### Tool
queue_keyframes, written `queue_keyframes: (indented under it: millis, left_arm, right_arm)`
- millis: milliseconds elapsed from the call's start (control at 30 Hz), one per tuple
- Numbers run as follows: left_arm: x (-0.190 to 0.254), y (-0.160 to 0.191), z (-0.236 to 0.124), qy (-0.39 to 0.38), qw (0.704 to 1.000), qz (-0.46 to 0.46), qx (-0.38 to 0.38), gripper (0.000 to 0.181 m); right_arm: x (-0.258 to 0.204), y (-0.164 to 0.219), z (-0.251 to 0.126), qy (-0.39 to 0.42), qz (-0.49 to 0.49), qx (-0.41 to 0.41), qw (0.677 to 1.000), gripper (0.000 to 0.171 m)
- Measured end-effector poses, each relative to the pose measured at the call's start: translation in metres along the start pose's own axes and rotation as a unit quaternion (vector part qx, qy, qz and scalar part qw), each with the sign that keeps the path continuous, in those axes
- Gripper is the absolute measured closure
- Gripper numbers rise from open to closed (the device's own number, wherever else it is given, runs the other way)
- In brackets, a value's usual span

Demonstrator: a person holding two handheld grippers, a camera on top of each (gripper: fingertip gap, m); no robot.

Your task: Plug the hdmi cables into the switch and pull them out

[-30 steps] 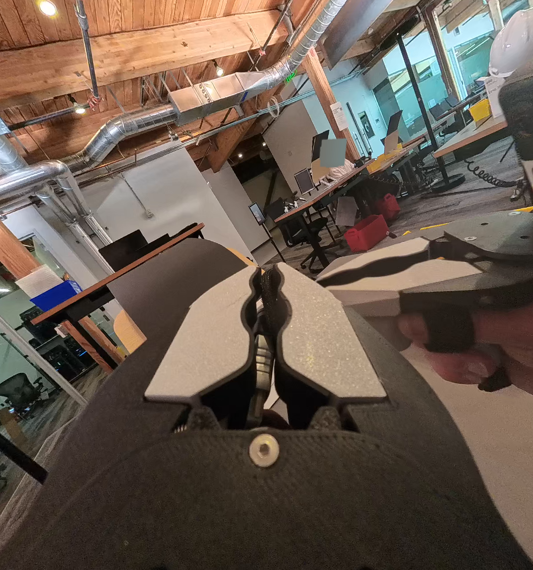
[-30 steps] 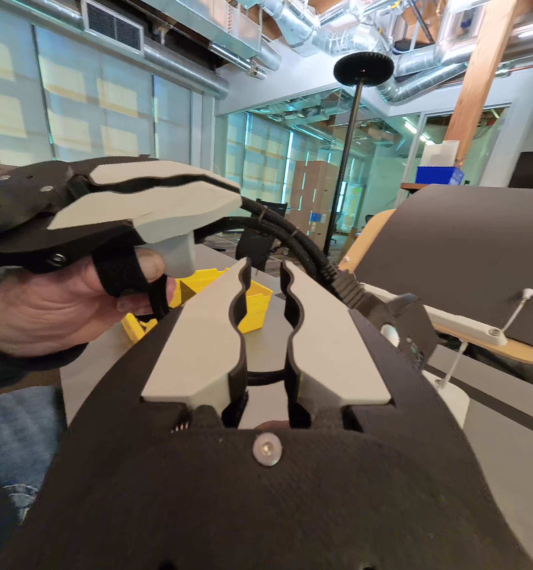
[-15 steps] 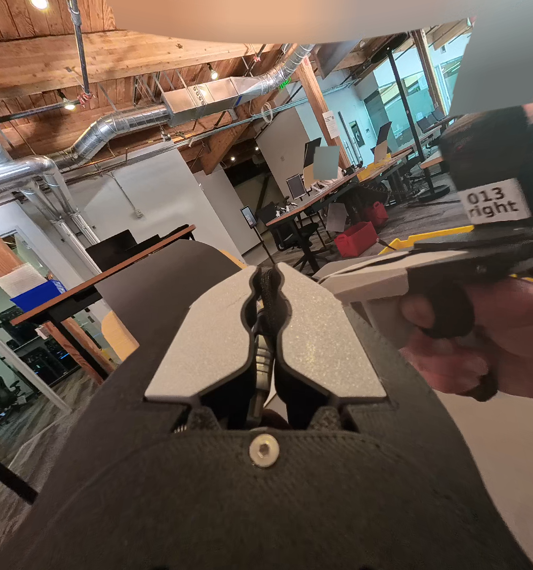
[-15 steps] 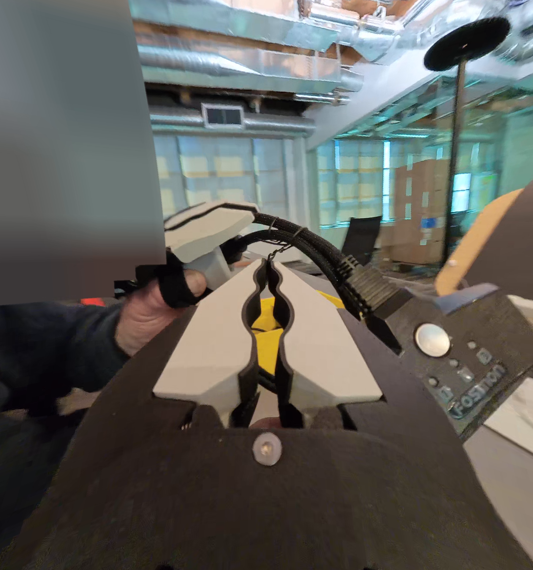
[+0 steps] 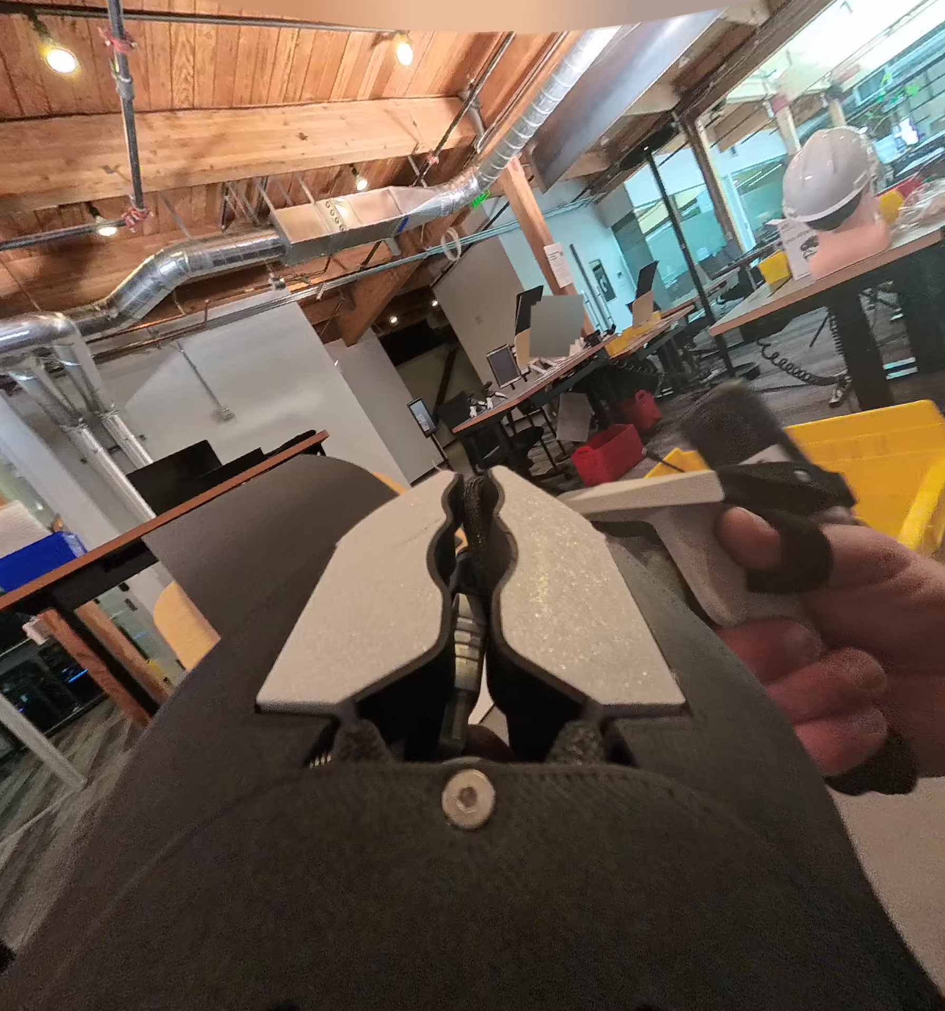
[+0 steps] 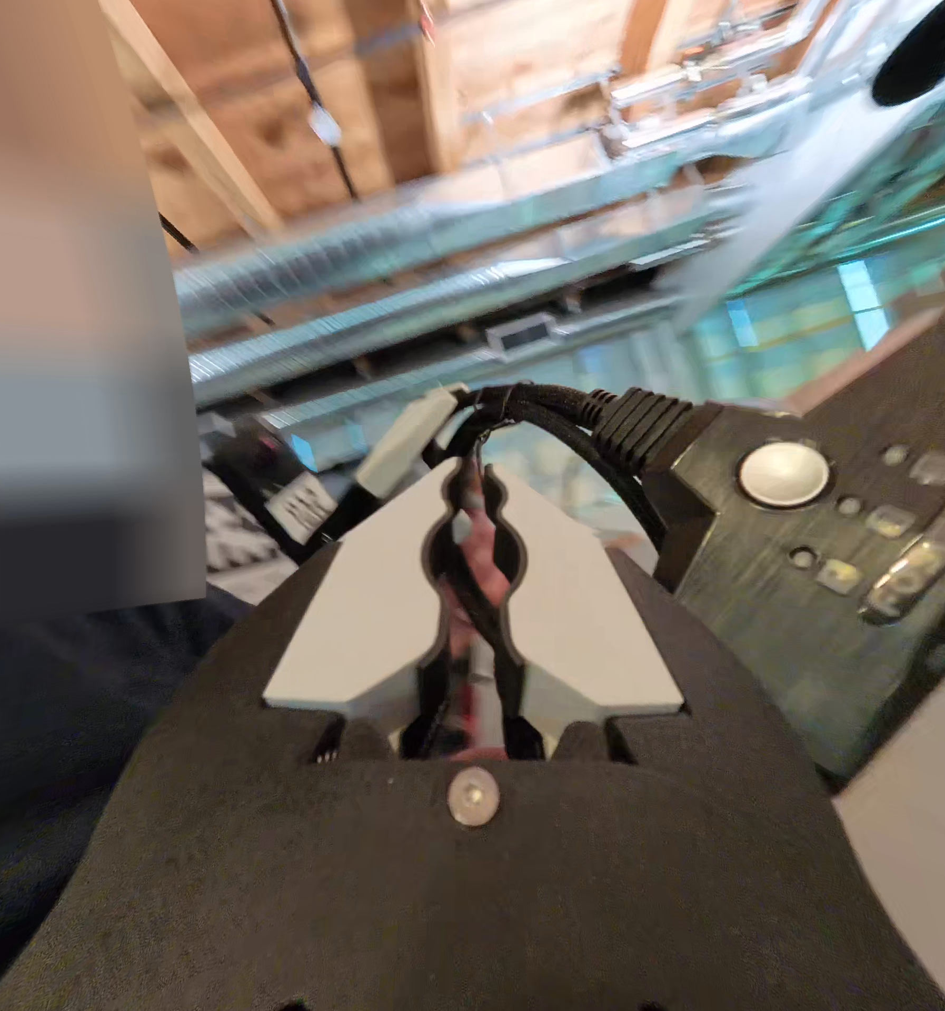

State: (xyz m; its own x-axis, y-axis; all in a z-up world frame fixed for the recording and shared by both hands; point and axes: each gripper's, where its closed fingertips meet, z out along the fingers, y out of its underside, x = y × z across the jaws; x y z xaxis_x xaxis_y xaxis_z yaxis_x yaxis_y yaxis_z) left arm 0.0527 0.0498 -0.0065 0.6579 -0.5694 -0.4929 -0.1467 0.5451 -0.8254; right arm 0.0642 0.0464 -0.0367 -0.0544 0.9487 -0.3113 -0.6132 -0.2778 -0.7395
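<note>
Two grey-fingered black grippers are working close together: the left gripper (image 5: 473, 487) is clamping a black braided HDMI cable (image 5: 475, 525) between its fingers. The right gripper (image 6: 473, 473) is sitting nearly closed around thin dark strands, though blur hides whether it is gripping them. Braided cables are sitting plugged into the black HDMI switch box (image 6: 820, 552) just right of it, while a yellow plastic bin (image 5: 886, 470), contents unseen, is standing behind the person's hand (image 5: 864, 645).

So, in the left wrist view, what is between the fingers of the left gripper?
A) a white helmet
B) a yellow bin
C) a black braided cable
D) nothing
C: the left gripper is shut on a black braided cable, which runs down the narrow gap between its grey fingers.
</note>
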Motion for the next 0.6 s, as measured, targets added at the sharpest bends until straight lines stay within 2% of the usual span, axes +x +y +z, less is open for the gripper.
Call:
queue_keyframes:
  millis: [33, 100, 200, 267, 333, 400, 500, 600]
  left_arm:
    - [-0.003, 0.002, 0.001, -0.006, 1.0, 0.0, -0.006, 0.176]
    - [-0.005, 0.003, 0.002, -0.01, 1.0, 0.006, -0.01, 0.176]
    - [-0.006, 0.006, 0.003, -0.02, 0.999, 0.016, -0.022, 0.176]
    - [-0.006, 0.009, 0.004, -0.023, 0.999, 0.015, -0.03, 0.176]
    - [-0.007, 0.01, 0.004, -0.024, 0.999, 0.013, -0.035, 0.176]
    - [-0.007, 0.009, 0.004, -0.026, 0.999, 0.014, -0.034, 0.176]
    - [-0.008, 0.007, 0.003, -0.028, 0.999, 0.014, -0.034, 0.176]
    - [-0.008, 0.007, 0.003, -0.027, 0.999, 0.014, -0.034, 0.176]
  right_arm:
    - [0.006, 0.005, -0.001, 0.042, -0.06, -0.026, 0.997, 0.159]
    - [0.019, 0.008, -0.005, 0.142, -0.211, -0.077, 0.964, 0.157]
    - [0.017, -0.001, -0.007, 0.236, -0.421, -0.123, 0.867, 0.156]
    - [0.011, -0.003, -0.003, 0.263, -0.533, -0.148, 0.79, 0.157]
    - [0.007, -0.002, 0.003, 0.272, -0.59, -0.161, 0.743, 0.158]
    - [0.013, -0.003, 0.004, 0.292, -0.616, -0.178, 0.709, 0.157]
    - [0.023, -0.005, 0.004, 0.309, -0.639, -0.192, 0.678, 0.16]
    - [0.023, -0.004, 0.006, 0.309, -0.648, -0.193, 0.668, 0.17]
